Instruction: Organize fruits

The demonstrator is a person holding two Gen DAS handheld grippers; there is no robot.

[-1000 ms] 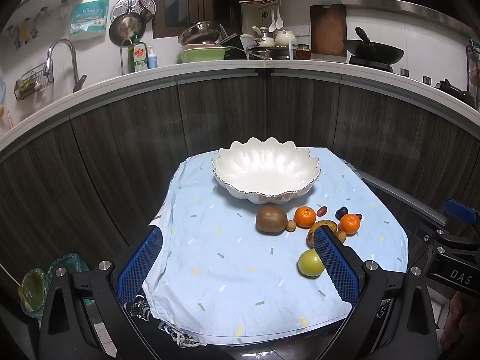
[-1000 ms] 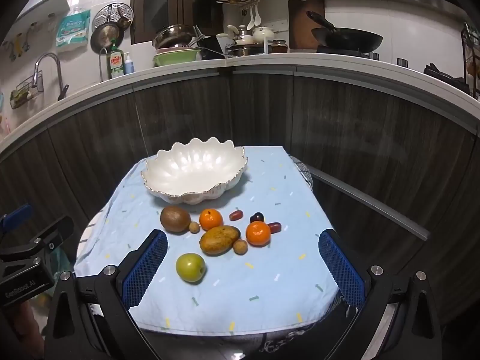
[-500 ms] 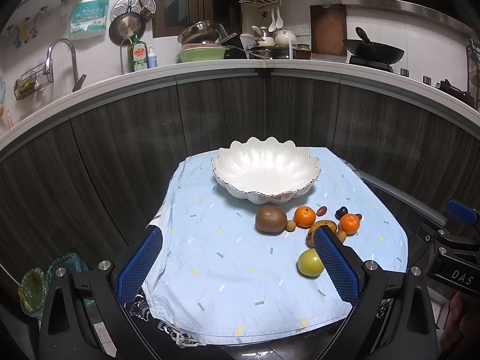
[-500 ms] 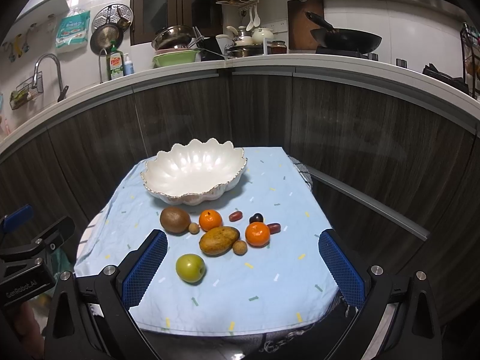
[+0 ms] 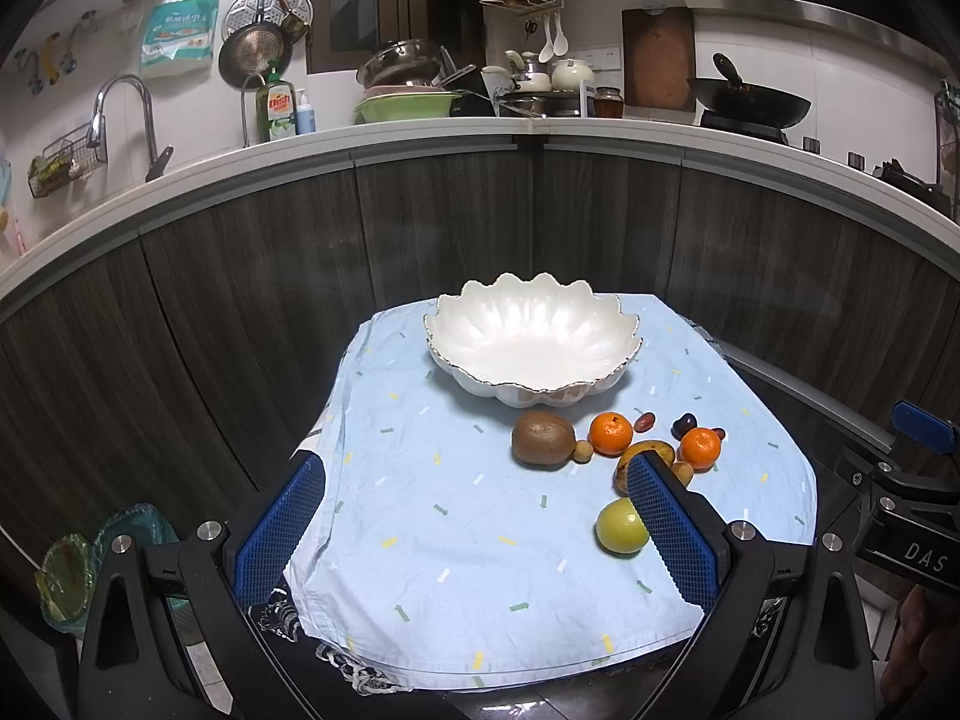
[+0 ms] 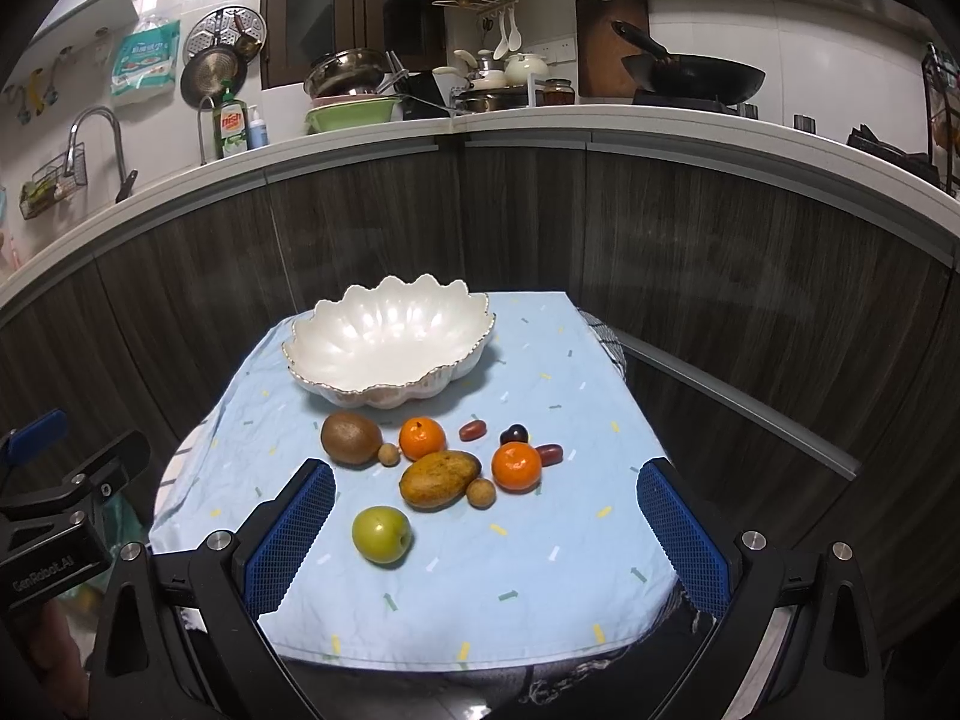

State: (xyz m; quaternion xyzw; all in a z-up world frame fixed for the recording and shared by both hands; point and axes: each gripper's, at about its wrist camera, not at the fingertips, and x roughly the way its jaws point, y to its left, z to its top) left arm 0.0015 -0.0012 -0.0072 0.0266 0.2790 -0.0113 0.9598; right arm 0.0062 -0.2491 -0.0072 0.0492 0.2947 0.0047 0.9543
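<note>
From the left wrist view, my left hand-held gripper (image 5: pixel 474 531) hangs wide apart over the near edge of the desk (image 5: pixel 420 540), empty; its right pad (image 5: pixel 672 531) overlaps the mango (image 5: pixel 651 455) and green apple (image 5: pixel 618 534). The white scalloped bowl (image 5: pixel 531 342) sits empty behind.

From the right wrist view, my right hand-held gripper (image 6: pixel 486 531) is equally spread, gripping nothing, the green apple (image 6: pixel 382 534) between its pads, kiwi (image 6: pixel 351 438) and two tangerines (image 6: pixel 422 438) beyond.
</note>
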